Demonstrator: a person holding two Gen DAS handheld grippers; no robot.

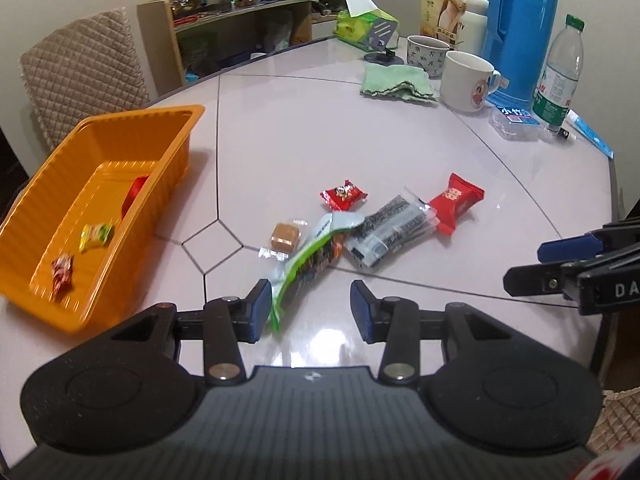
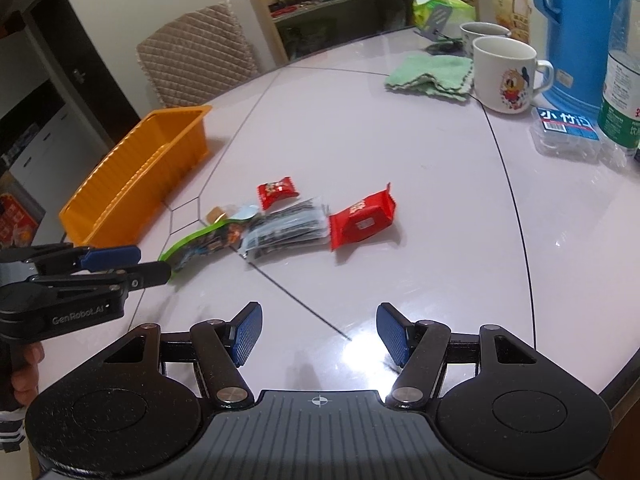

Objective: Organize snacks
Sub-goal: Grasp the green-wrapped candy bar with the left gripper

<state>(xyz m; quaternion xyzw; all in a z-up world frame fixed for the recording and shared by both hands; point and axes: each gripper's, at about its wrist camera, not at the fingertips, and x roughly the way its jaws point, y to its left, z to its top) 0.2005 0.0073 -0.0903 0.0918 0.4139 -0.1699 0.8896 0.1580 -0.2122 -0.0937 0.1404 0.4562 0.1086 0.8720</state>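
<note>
Glossy pale table (image 1: 400,152), thin dark seam lines, rounded edge at right. Ribbed orange plastic bin (image 1: 172,160) on the left side of the table, already holding a yellow-green candy (image 1: 96,236), a small red-white candy (image 1: 62,271) and something red against its wall. Loose pile mid-table: crinkly green foil snack bag (image 1: 308,258), caramel cube in clear wrap (image 1: 285,237), small red candy (image 1: 344,195), clear pack with black print (image 1: 390,230), red pillow-shaped packet (image 1: 454,202). My left gripper (image 1: 306,310) points steeply down, jaws spread and empty; the near end of the green bag lies just inside the left pad, contact unclear. My right gripper (image 2: 319,334) also tilts down over bare table, jaws spread wider, nothing between them, pile well ahead. In the right wrist view a hand (image 2: 24,376) grips the left tool's handle. Far side is cluttered: green fuzzy cloth (image 1: 398,84), two mugs, blue thermos (image 1: 520,28), water bottle (image 1: 558,76). Open table between pile and bin.
</note>
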